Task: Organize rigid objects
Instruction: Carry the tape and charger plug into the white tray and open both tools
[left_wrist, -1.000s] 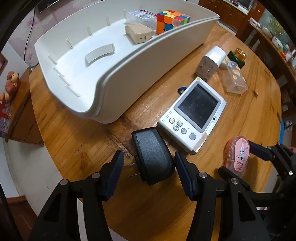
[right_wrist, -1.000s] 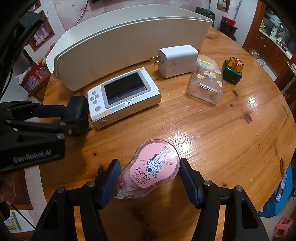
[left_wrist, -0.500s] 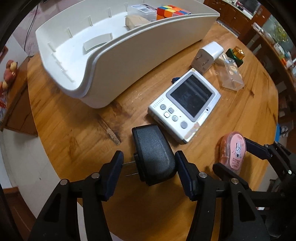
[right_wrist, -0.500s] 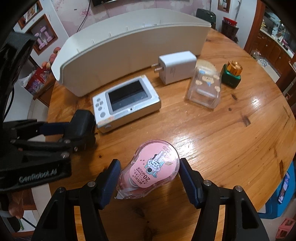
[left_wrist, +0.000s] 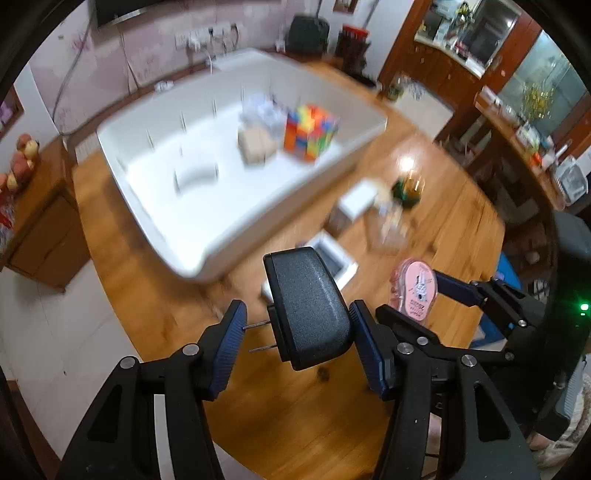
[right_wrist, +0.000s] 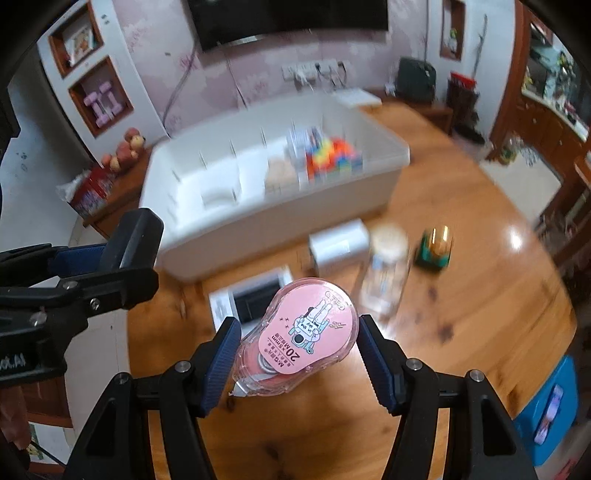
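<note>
Both grippers have risen off the table since half a second ago, and their loads now hang well above the wood with the white bin swung into view below and ahead. Left gripper (left_wrist: 297, 345) is clamped on a black plug adapter (left_wrist: 308, 310): the right finger presses its side and the two metal prongs (left_wrist: 258, 336) reach toward the left pad, so the grip runs prong-tip to body. Right gripper (right_wrist: 295, 352) is closed on a pink tape dispenser (right_wrist: 301, 338), label up, its clear nozzle pointing down-left past the left finger. From the left wrist view the dispenser (left_wrist: 413, 291) shows just right of the adapter, at about the same height. White bin (left_wrist: 236, 177) sits on the round wooden table (left_wrist: 295, 413), blurred by motion; inside, toward its right end, lie a colour cube (left_wrist: 310, 131), a beige block (left_wrist: 256, 146) touching it, and a clear box (left_wrist: 264, 109) behind them. Left on the table between bin and grippers are a white handheld device (right_wrist: 255, 299), a white charger (right_wrist: 338, 245), a clear case (right_wrist: 386, 284) and a green bottle with a gold cap (right_wrist: 436, 245), each too blurred for detail.
</note>
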